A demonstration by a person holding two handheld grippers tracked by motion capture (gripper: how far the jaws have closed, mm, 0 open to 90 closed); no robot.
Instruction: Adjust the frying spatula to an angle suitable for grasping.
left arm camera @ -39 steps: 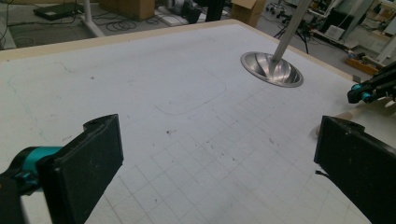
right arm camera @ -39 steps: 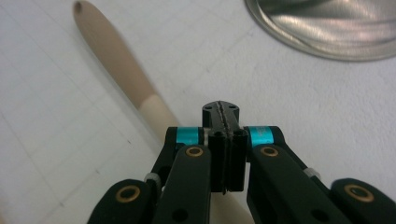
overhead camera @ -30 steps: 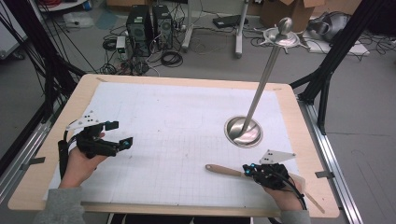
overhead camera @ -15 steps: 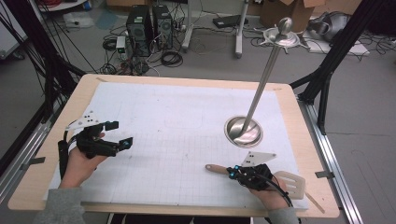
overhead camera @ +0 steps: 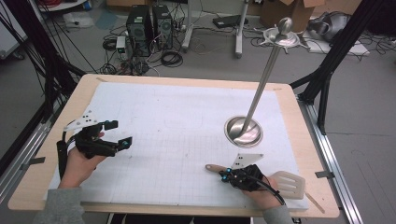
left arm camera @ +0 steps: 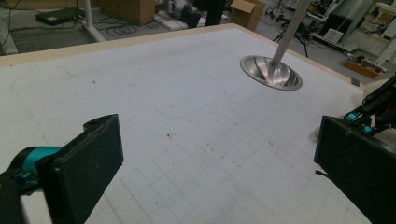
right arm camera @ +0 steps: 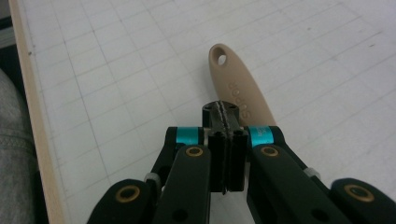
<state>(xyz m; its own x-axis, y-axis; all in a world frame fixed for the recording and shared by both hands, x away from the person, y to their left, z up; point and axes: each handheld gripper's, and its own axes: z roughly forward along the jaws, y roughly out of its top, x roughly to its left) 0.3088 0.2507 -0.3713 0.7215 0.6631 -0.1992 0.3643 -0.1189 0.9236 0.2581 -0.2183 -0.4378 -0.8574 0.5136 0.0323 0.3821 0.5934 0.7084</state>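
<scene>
Nearest, the right gripper (overhead camera: 225,174) has its jaws pressed together over one beige slotted plastic spatula (overhead camera: 288,183) lying flat near the table's front edge. The left gripper (overhead camera: 119,134) gapes empty. Farther off stands one steel pole (overhead camera: 264,80).

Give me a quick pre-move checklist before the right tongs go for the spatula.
1. Right tongs open enough to take the handle: not ok, jaws shut together.
2. Right tongs lined up over the spatula handle: ok, handle lies just beyond and under the tips.
3. Spatula flat on the mat, head near the front edge: ok.
4. Left tongs out of the way: ok, open, far to the left.
5. Metal stand apart from the spatula: ok.
6. Tips touching the handle: cannot tell.
</scene>
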